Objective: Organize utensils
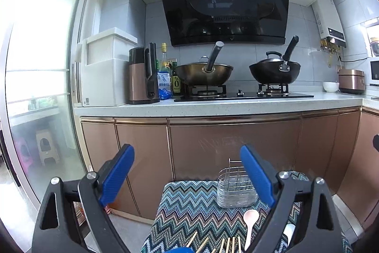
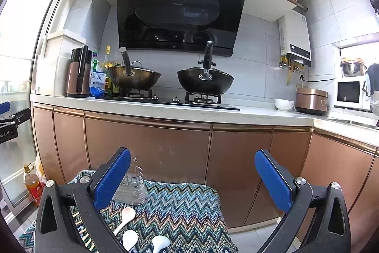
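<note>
A wire utensil holder [image 1: 235, 186] stands empty at the far side of a zigzag-patterned cloth [image 1: 189, 210]; it also shows in the right wrist view [image 2: 132, 189]. White spoons [image 2: 124, 219] lie on the cloth [image 2: 180, 208] in front of it; one spoon [image 1: 250, 221] shows in the left wrist view. Several wooden chopsticks [image 1: 227, 244] lie at the near edge. My left gripper [image 1: 187, 177] is open and empty, above and left of the holder. My right gripper [image 2: 193, 179] is open and empty, above the cloth, right of the holder.
Copper cabinet doors [image 1: 232, 148] stand just behind the cloth. The counter [image 1: 213, 106] above carries a stove with two woks [image 1: 203, 74], bottles, a kettle [image 1: 142, 77], a bowl and a rice cooker [image 2: 311, 100]. An oil bottle [image 2: 33, 184] stands on the floor at left.
</note>
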The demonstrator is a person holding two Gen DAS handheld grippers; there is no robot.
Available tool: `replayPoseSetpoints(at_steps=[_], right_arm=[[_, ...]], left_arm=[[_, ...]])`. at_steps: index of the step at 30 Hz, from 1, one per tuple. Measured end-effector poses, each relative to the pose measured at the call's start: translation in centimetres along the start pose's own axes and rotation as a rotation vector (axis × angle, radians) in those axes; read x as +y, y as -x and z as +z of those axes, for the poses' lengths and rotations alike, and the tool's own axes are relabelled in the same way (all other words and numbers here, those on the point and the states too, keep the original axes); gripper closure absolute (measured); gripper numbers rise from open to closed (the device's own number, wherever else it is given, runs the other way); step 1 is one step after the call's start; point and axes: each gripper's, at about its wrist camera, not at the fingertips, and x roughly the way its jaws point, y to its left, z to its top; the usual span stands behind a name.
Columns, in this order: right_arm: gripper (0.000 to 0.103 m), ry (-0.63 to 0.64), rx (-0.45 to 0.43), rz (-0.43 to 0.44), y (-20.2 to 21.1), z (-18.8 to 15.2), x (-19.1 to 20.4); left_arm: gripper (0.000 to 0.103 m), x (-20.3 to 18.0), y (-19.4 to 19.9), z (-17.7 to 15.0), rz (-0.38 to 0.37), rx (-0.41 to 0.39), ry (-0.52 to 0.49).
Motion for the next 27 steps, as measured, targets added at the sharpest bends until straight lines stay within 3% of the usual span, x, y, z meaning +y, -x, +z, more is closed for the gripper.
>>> replayPoseSetpoints(at_steps=[14,27], right_arm=[[0.0,0.014,-0.001,0.013,0.2,-0.3,0.8],[0.0,-0.01,-0.023,0.018,0.3,-0.5,0.4]], left_arm=[[0.012,0.4,-0.1,-0.8,-0.025,0.034,-0.015],[0.012,1.1,0.0,-1.1,-0.022,0.017,0.005]])
